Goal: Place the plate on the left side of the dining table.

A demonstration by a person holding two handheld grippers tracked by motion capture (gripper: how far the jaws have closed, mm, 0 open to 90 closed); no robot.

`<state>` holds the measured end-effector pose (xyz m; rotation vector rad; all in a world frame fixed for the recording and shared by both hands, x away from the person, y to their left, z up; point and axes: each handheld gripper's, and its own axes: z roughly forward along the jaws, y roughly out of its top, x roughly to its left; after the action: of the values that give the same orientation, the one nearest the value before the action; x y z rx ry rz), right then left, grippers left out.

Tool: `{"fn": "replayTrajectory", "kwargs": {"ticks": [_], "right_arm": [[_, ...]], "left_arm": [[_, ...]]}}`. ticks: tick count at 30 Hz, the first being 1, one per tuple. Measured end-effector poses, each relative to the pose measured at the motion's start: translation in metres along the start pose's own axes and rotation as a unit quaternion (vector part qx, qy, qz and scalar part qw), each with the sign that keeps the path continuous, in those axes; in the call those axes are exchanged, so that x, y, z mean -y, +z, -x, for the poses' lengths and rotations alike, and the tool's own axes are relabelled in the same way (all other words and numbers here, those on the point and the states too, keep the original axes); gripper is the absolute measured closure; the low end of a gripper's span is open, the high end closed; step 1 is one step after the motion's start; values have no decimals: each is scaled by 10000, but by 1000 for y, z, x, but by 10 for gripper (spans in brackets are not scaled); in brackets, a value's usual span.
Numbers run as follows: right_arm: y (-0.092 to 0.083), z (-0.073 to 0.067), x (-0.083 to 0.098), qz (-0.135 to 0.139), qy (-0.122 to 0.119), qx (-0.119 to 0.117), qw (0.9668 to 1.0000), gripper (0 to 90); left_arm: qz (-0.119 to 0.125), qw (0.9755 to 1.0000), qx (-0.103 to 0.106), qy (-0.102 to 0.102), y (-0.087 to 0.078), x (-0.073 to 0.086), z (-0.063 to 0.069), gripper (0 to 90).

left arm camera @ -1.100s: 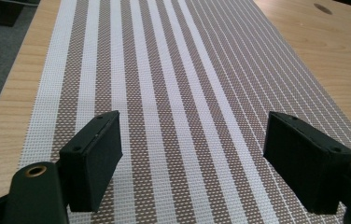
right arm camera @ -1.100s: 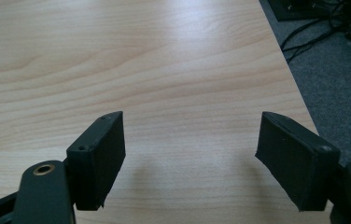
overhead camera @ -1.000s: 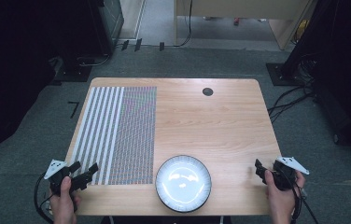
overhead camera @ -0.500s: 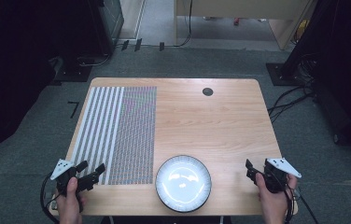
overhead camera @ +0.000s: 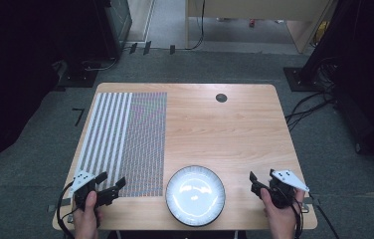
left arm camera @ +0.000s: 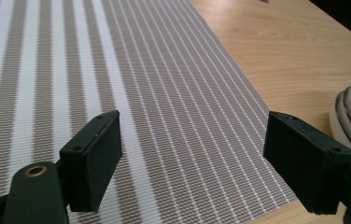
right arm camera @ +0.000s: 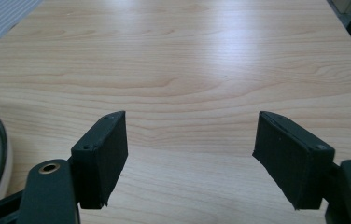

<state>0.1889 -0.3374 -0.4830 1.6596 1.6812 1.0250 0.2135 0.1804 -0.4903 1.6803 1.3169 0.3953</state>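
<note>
**Both grippers empty at near desk edge**

I see the left gripper (overhead camera: 111, 185) over the striped mat (overhead camera: 125, 139), fingers wide apart, holding nothing. My right gripper (overhead camera: 255, 182) matches, over bare desk (overhead camera: 225, 129). The plate (overhead camera: 195, 195) sits between them, untouched.

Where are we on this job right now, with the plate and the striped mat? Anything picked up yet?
Nothing looks done yet. The plate sits on the bare wood at the near edge, beside the striped mat, not on it. In hand: nothing. The left tongs are open over the mat's near corner, the right tongs open over the table to the plate's right. Gripping and moving anything is all left.
</note>
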Motion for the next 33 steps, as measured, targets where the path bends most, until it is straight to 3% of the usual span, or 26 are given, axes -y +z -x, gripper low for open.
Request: {"fn": "replayTrajectory", "kwargs": {"ticks": [11,17,33], "right_arm": [[-1,-21,1,4,-118,-267,9996,261],[-1,-26,1,16,-134,-341,9993,263],[-3,-47,1,55,-235,-554,9982,277]], "left_arm": [[-98,9995,239,205,12,3,28,193],[-106,9988,384,292,16,5,39,193],[-80,9967,706,395,22,8,59,186]]}}
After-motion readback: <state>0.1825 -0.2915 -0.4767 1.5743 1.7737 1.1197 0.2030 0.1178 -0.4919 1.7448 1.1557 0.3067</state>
